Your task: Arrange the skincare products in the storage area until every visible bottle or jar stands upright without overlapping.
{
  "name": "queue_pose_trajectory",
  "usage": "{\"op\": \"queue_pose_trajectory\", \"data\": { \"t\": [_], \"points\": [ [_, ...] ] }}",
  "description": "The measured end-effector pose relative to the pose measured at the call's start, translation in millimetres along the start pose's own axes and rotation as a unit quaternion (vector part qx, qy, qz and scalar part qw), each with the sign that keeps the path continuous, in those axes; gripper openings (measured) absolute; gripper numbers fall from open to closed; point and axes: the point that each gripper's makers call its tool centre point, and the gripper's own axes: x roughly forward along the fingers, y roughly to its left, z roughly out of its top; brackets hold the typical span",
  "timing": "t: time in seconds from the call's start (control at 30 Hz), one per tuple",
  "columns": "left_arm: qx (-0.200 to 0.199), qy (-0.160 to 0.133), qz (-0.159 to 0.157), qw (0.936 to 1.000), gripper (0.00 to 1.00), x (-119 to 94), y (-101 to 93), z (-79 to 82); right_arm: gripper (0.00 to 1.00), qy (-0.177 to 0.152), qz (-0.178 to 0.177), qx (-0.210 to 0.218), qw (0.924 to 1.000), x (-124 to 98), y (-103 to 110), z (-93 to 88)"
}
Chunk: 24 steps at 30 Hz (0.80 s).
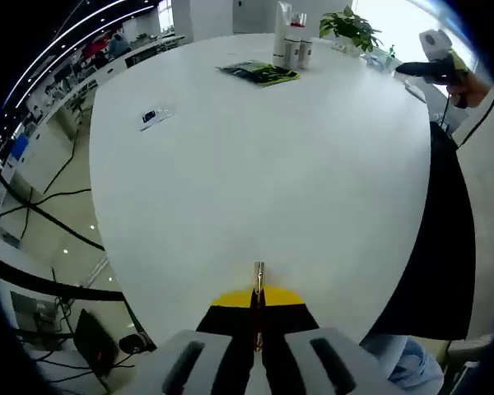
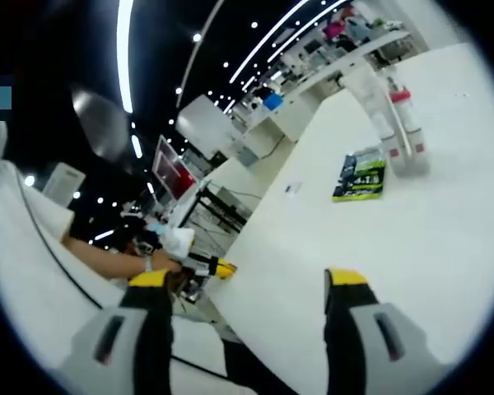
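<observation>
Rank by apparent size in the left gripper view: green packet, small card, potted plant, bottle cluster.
1. Green packet and potted plant: look alike, unranked.
2. Bottle cluster.
3. Small card.
All lie far across the table, so true sizes stay unsure.

An open-plan office: ahead of the jaws is a big white table (image 1: 263, 164), beyond it rows of desks (image 1: 107, 62), ceiling light strips (image 2: 125, 49) and floor cables (image 1: 53, 197).

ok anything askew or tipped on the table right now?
Nothing tipped: the white skincare bottles and tube stand upright in a tight cluster on the round white table. The green-black flat packet and a small card lie flat nearby.
</observation>
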Motion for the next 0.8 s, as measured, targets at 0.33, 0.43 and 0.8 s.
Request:
{"op": "queue_pose_trajectory", "data": {
  "t": [0.33,0.43,0.8],
  "points": [
    [0.002,0.003,0.006,1.0000,0.00,1,-1.2,3.3,0.73,0.006,0.019,-0.005,0.9998,11,6,2.2],
    [-0.006,0.006,0.006,0.9999,0.00,0,-0.3,3.7,0.73,0.002,0.021,-0.005,0.9998,16,6,6.4],
    [-0.087,0.000,-0.010,0.9962,0.00,-1,-14.9,20.5,0.73,-0.014,0.032,-0.009,0.9994,19,9,15.8]
  ]
}}
